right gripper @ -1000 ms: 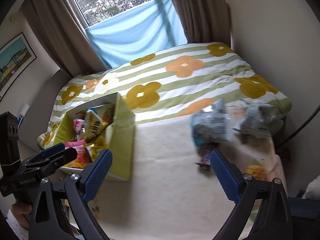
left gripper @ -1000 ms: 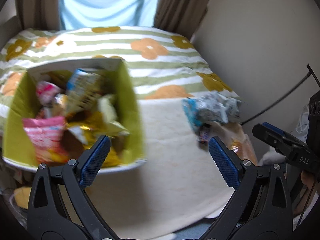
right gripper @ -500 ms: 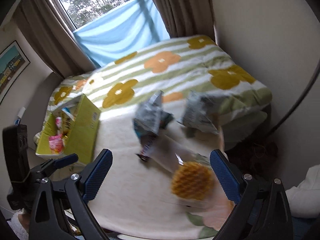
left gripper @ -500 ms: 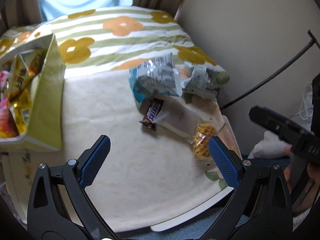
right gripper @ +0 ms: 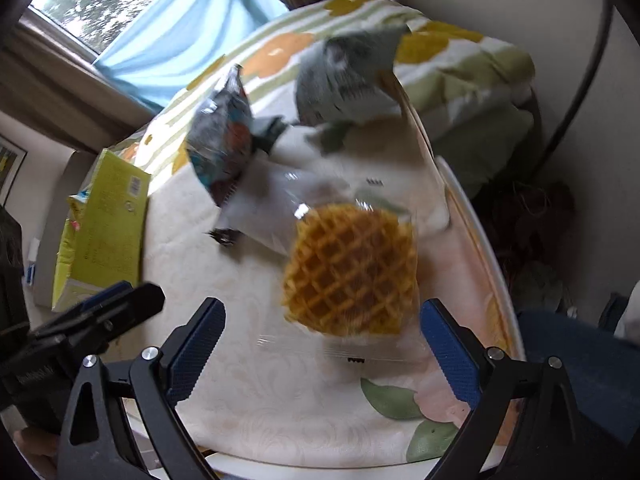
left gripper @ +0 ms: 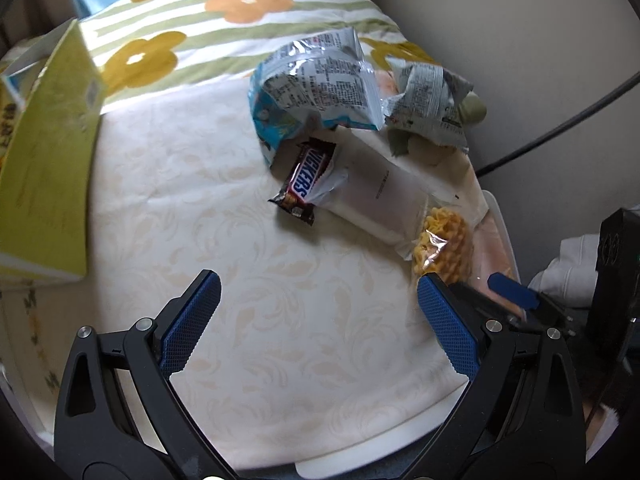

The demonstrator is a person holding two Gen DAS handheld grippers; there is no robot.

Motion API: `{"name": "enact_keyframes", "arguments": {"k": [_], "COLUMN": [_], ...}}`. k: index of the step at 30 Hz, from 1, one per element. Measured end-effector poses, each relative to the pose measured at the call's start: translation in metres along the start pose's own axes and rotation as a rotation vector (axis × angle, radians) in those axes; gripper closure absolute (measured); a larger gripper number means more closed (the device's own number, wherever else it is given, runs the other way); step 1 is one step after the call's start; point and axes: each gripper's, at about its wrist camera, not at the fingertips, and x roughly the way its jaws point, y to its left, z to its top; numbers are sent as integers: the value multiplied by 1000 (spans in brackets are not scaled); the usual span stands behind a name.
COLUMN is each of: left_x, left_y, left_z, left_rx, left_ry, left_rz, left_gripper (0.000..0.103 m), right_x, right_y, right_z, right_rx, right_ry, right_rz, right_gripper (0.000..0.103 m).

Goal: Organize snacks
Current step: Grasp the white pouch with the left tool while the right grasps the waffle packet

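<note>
Both tools gape, gripping nothing: left tool (left gripper: 318, 312), right tool (right gripper: 320, 322) just short of clear-wrapped waffle (right gripper: 350, 270). Snickers (left gripper: 305, 182), crinkled foil bags (left gripper: 316, 88) near on cloth-covered bench (left gripper: 240, 280); green box (left gripper: 48, 152) left.

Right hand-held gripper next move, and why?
Probably ease the open right hand-held gripper forward and close on the golden waffle in its clear wrapper: it lies loose on the cream tablecloth, nearly centred between the fingers.

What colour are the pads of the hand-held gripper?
Blue, with a fine textured surface; the pads show best in the left wrist view.
</note>
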Motion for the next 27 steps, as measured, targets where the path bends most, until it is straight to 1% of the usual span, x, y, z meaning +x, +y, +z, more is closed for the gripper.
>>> {"name": "enact_keyframes", "arguments": {"k": [3,7,11,14,19,21,22,23,27], "left_x": [9,15,21,24,30,32,33,34,39], "left_y": [1,2,0,-2,-3,-3,-3,-4,-9], "left_z": [8,15,19,21,26,27,28,29,32], "left_rx": [25,35,65,83,96,106,111,116,138], "left_ry": [9,15,34,46,58,61,62,64,70], "left_rz": [9,-1,-6,-14,-29,-29,-30,-31,-41], "left_gripper": [5,5,5,5,5,5,5,5,5], "right_x": [10,20,34,39,43,44,45,45,43], "right_y": [-4,-2,-2,-4,-2,1,2,4,2], "right_z": [-2,1,5,6,7,7,7,7,5], "right_rx": [23,33,46,59,42,27,13,-5,-22], "right_ry": [-2,-31,-31,-35,-45,-51,-56,-62,-67], "right_rz": [5,-25,-81,-89,-119,-138,-154,-166,-151], "right_gripper": [6,6,6,6,8,10,18,22,28]}}
